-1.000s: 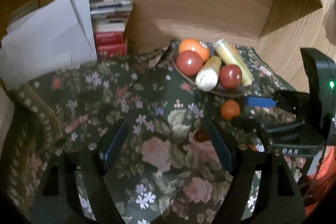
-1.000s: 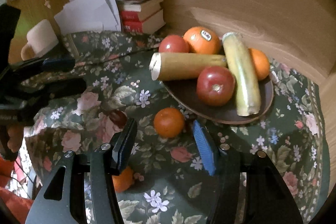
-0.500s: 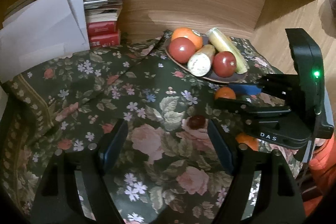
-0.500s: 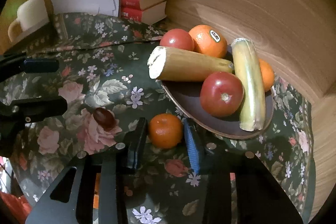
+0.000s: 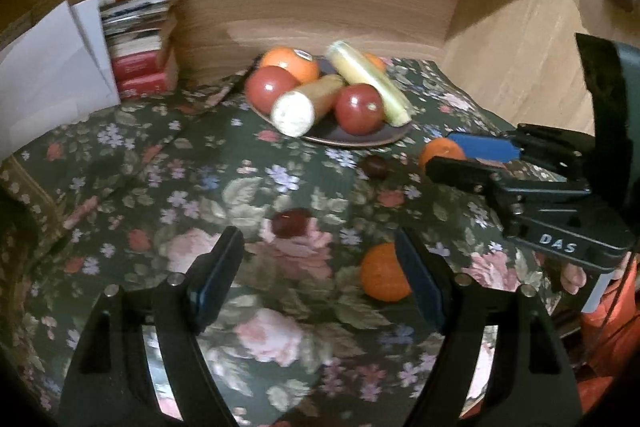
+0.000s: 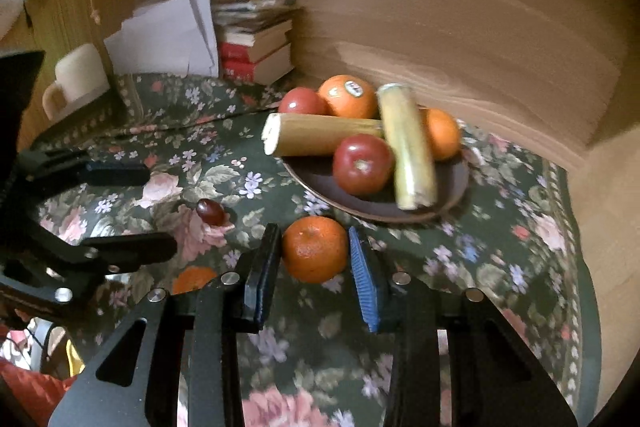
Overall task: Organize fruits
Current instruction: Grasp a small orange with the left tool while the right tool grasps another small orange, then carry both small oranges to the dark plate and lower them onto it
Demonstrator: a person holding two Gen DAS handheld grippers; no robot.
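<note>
We see a dark floral tablecloth spread below a wooden back wall, with a stack of red and white books at the far left. On the cloth, toward the far right, sits the dark brown oval plate, already carrying two red tomatoes, oranges and two long yellow-green stalks.

The black right gripper with blue pads grasps a small orange mandarin just in front of the plate's near rim; both pads press its sides at the widest part, and it appears raised off the cloth. We judge this fruit light, round and slightly soft: its loose peel can dent or slip, so a gentle hold across the middle suits it better than a hard squeeze. On the crowded plate, we expect it to roll unless set into a gap between the tomato and the rim.

The black left gripper hovers with its jaws wide and nothing between them. A second small mandarin lies just inside its right finger, untouched. Farther off lies a dark red grape; a second grape rests near the plate. We judge the grapes smooth, tiny and easily crushed; they call for a light pinch across the short axis.
</note>
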